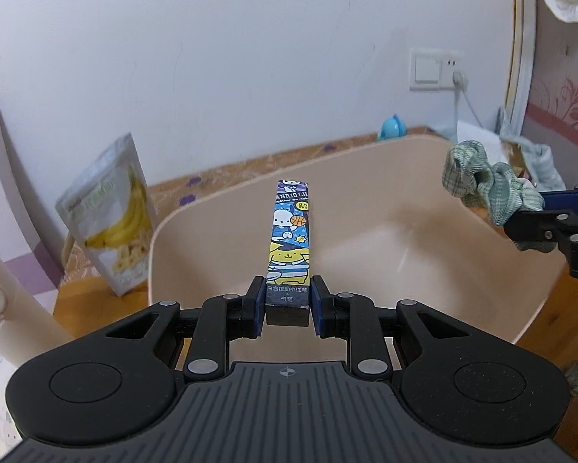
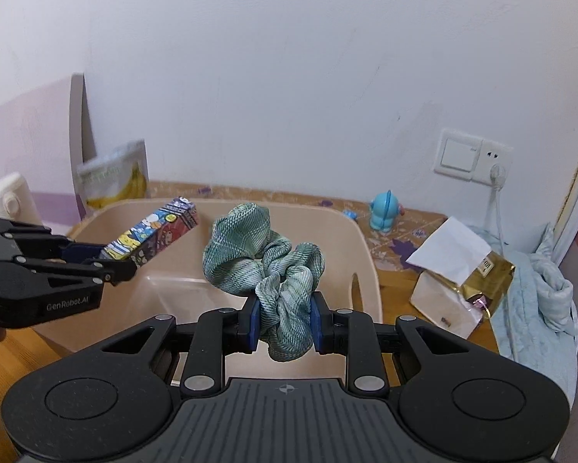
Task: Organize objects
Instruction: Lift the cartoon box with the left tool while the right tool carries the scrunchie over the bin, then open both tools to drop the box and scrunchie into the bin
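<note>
Both of my tools are loaded: the left hand-held gripper clamps the pen box at its near end, and the right hand-held gripper pinches the green scrunchie. Both hang over the beige bin. I fear the long box may pivot and slip out.

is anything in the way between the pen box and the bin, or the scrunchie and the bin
Nothing visible. The left gripper holds the pen box over the open beige bin, and the right gripper holds the green scrunchie above it too. The bin's visible interior looks bare.
</note>
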The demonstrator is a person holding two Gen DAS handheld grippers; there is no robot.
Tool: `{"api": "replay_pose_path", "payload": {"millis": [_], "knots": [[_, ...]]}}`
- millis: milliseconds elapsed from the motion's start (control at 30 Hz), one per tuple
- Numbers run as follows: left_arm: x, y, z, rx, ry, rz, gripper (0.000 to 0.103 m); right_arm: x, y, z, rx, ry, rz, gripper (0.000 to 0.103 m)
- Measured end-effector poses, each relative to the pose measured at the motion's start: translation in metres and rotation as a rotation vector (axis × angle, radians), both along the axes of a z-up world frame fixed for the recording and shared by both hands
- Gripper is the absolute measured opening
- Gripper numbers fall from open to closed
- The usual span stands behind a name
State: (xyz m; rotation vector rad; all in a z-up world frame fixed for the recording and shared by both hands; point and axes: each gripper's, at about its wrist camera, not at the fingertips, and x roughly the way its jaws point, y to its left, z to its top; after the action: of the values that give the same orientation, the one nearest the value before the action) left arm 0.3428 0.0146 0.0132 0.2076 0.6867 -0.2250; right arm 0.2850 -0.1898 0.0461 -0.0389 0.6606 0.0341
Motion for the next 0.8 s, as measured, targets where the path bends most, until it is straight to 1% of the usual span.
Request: {"api": "replay_pose_path", "payload": {"millis": [67, 200, 300, 400, 467, 533, 567, 600, 633, 667, 700, 800], "knots": [[0.003, -0.001, -0.006, 0.01, 0.024, 0.003, 0.024, 0.006, 0.0, -0.007, -0.016, 0.018, -0.003, 0.025], [0.007, -0.003, -0.013, 0.034, 0.061, 0.005, 0.025, 0.013, -0.004, -0.019, -0.001, 0.057, -0.011, 0.025], [0.008, -0.003, -0.016, 0.038, 0.079, 0.012, 0.025, 0.015, -0.007, -0.023, 0.02, 0.081, -0.006, 0.027], [0.008, -0.003, -0.018, 0.041, 0.094, 0.022, 0.025, 0.015, -0.008, -0.027, 0.014, 0.089, -0.005, 0.03], [0.007, -0.004, -0.018, 0.047, 0.097, 0.026, 0.025, 0.015, -0.009, -0.028, 0.019, 0.095, -0.003, 0.035], [0.006, -0.005, -0.017, 0.06, 0.1, 0.032, 0.028, 0.013, -0.009, -0.028, 0.024, 0.093, -0.002, 0.048], [0.005, -0.006, -0.015, 0.066, 0.1, 0.036, 0.035, 0.012, -0.009, -0.027, 0.025, 0.089, -0.002, 0.049], [0.003, -0.007, -0.013, 0.067, 0.091, 0.036, 0.046, 0.011, -0.009, -0.026, 0.025, 0.087, -0.001, 0.05], [0.001, -0.007, -0.011, 0.062, 0.078, 0.036, 0.053, 0.01, -0.009, -0.025, 0.023, 0.086, 0.0, 0.05], [-0.001, -0.007, -0.008, 0.053, 0.069, 0.037, 0.067, 0.008, -0.009, -0.024, 0.023, 0.085, 0.001, 0.051], [-0.004, -0.007, -0.006, 0.043, 0.059, 0.043, 0.074, 0.007, -0.009, -0.023, 0.024, 0.084, 0.003, 0.054], [-0.012, -0.007, 0.004, 0.038, 0.029, 0.061, 0.081, 0.001, -0.008, -0.017, 0.024, 0.07, 0.01, 0.065]]}}
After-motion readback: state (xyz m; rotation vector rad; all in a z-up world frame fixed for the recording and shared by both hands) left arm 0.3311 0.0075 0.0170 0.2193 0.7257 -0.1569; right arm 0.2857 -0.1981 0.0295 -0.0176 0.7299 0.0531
